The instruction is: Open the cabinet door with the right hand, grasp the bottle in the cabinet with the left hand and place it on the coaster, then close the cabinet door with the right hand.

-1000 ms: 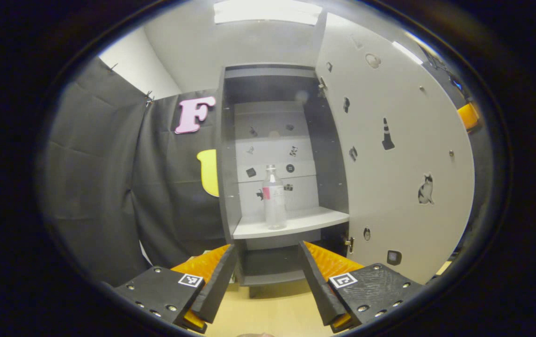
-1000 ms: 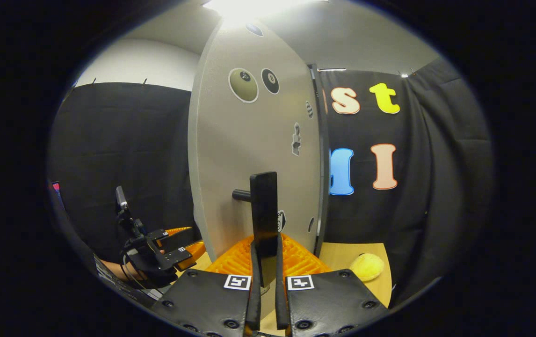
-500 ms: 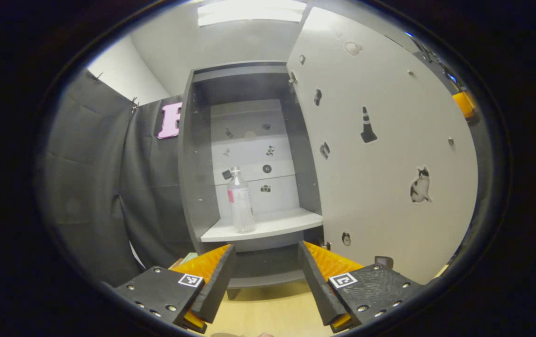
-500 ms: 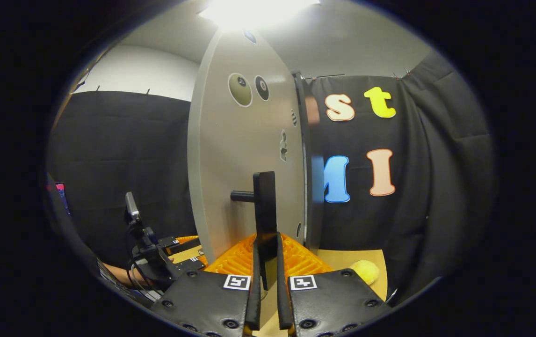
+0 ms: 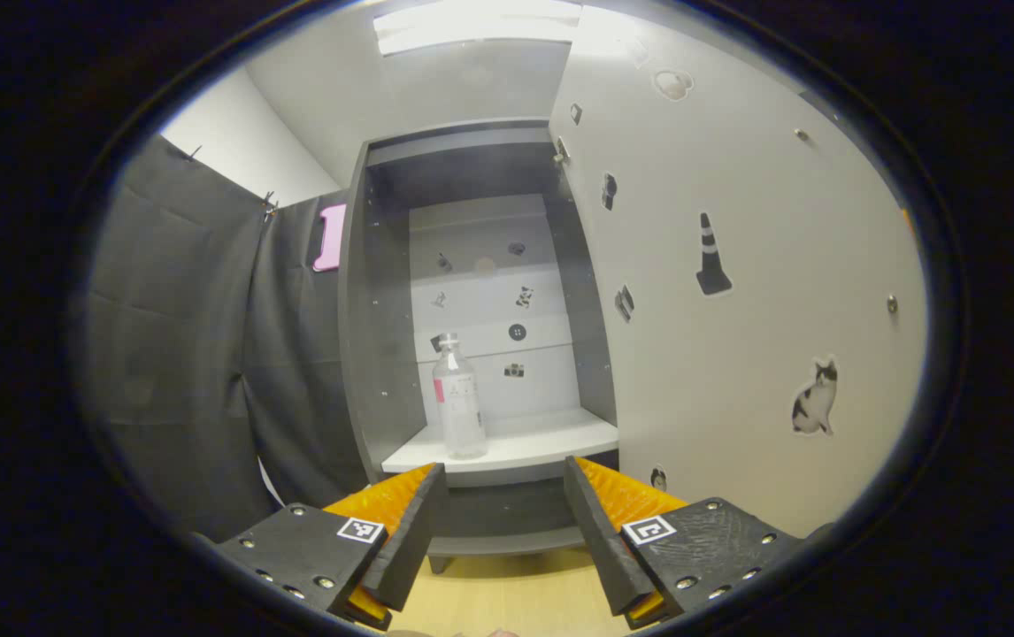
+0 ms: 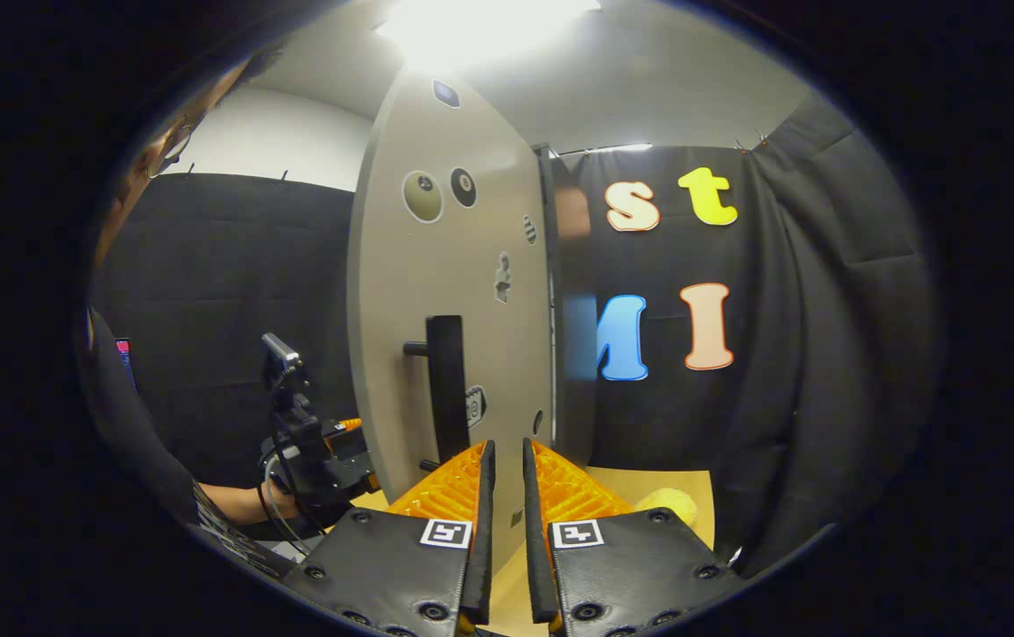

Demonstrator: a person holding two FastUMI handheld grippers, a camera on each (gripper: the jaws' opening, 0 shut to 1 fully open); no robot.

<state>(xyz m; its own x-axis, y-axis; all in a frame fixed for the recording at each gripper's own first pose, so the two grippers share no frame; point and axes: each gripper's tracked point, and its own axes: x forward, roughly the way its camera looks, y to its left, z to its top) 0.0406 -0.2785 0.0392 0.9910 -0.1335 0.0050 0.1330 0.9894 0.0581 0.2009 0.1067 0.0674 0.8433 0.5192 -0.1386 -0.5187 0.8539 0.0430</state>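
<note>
The tall grey cabinet (image 5: 472, 354) stands open, its pale sticker-dotted door (image 5: 737, 292) swung wide to the right. On its white shelf (image 5: 507, 445), near the left wall, the clear plastic bottle (image 5: 459, 398) stands upright with room beside it. The left gripper (image 5: 503, 522) hangs before the shelf edge, jaws spread wide and empty. The right gripper (image 6: 503, 522) sits just beside the door's black bar handle (image 6: 447, 389), its jaws a narrow gap apart, gripping nothing.

- A staged recording booth, not a lived-in room: black cloth (image 5: 197, 354) hangs as walls, pinned along the top.
- Above the cloth, plain white wall (image 6: 295, 133) and a ceiling light panel (image 5: 472, 22).
- A grey cabinet (image 5: 383, 354) stands on a wooden tabletop (image 5: 507, 593), its door (image 5: 737, 310) and back dotted with small stickers.
- A camera rig (image 6: 299, 425) rides on a person's hand.
</note>
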